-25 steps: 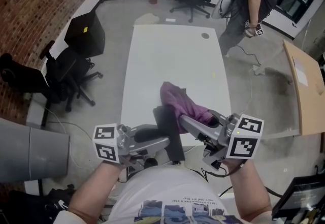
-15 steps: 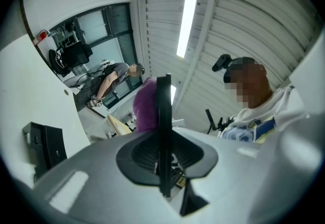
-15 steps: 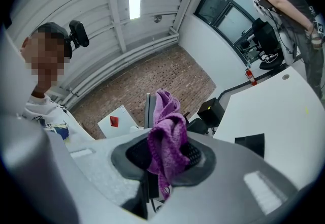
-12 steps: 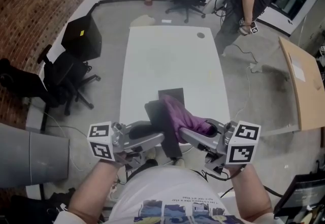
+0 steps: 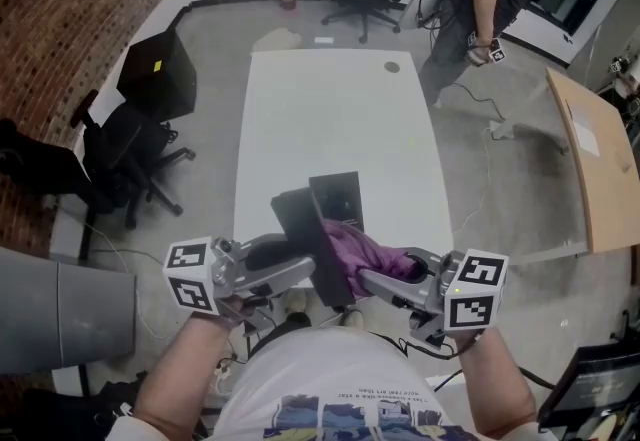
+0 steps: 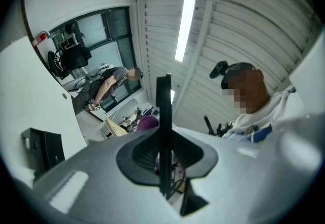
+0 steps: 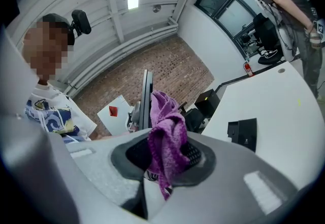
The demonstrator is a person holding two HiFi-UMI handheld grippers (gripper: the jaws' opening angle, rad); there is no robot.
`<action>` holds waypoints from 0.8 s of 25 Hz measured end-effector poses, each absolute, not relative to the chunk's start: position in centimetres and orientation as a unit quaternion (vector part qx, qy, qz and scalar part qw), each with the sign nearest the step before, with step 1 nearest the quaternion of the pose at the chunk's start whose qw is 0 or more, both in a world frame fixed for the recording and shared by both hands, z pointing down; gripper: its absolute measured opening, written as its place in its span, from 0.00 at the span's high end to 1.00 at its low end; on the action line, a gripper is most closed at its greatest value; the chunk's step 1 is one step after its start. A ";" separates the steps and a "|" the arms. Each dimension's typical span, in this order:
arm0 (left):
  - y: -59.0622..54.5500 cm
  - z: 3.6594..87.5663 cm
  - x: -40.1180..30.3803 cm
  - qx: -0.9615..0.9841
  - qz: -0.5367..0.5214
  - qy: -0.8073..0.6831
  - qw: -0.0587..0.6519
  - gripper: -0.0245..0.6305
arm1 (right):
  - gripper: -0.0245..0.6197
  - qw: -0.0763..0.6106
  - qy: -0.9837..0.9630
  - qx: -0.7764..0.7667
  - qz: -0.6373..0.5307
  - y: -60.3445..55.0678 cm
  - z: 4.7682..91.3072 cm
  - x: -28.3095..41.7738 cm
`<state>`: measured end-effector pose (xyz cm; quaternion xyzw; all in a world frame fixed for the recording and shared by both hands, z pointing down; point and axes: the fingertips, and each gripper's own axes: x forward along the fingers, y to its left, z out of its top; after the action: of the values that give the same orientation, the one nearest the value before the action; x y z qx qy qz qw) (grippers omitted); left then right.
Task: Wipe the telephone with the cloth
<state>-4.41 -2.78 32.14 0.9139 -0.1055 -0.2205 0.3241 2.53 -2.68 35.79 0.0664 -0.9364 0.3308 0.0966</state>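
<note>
On the left, the left gripper (image 5: 305, 274) has its jaws squeezed tight on the thin edge of the telephone (image 5: 300, 234). The telephone is a flat black slab. It is held up in the air, tipped on a slant, over the near end of the white table (image 5: 330, 109).

Just past it, a small black box (image 5: 337, 197) stands on the table. A second ago the purple cloth (image 5: 362, 251) hid it. Now it shows.

The cloth sits right beside the telephone's right face, low down, and looks to be touching it. A second ago it was bunched up by the top end of the telephone, farther out over the table. Both hands have come in closer to the person too.

On the right, the right gripper (image 5: 368, 279) has its jaws shut on the cloth, and a fold hangs out of them.

So I think one wipe has gone down the face from top to bottom. The wiping is under way. The other side of the telephone probably needs the cloth too.
</note>
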 end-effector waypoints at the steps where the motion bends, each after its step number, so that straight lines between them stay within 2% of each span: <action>1: -2.8 32.0 -4.5 0.913 -0.223 -0.104 0.325 0.84 | 0.83 0.102 -0.935 0.066 0.333 -2.6 36.2 2.7; 5: -2.8 32.0 -4.3 0.913 -0.222 -0.099 0.327 0.84 | 0.83 0.095 -0.927 0.082 0.354 -3.9 36.8 3.1; 16: -1.3 32.9 -1.9 0.915 -0.201 -0.059 0.344 0.84 | 0.83 -0.022 -0.913 0.053 0.404 -8.1 31.5 -0.2; 20: -0.8 32.6 -1.7 0.916 -0.201 -0.049 0.344 0.84 | 0.83 -0.039 -0.908 0.020 0.418 -7.5 30.7 -1.0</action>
<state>-1.70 -0.77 32.63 0.9159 -0.0494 -0.2007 0.3442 -1.05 -7.51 30.66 0.0202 -0.9075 0.4177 -0.0386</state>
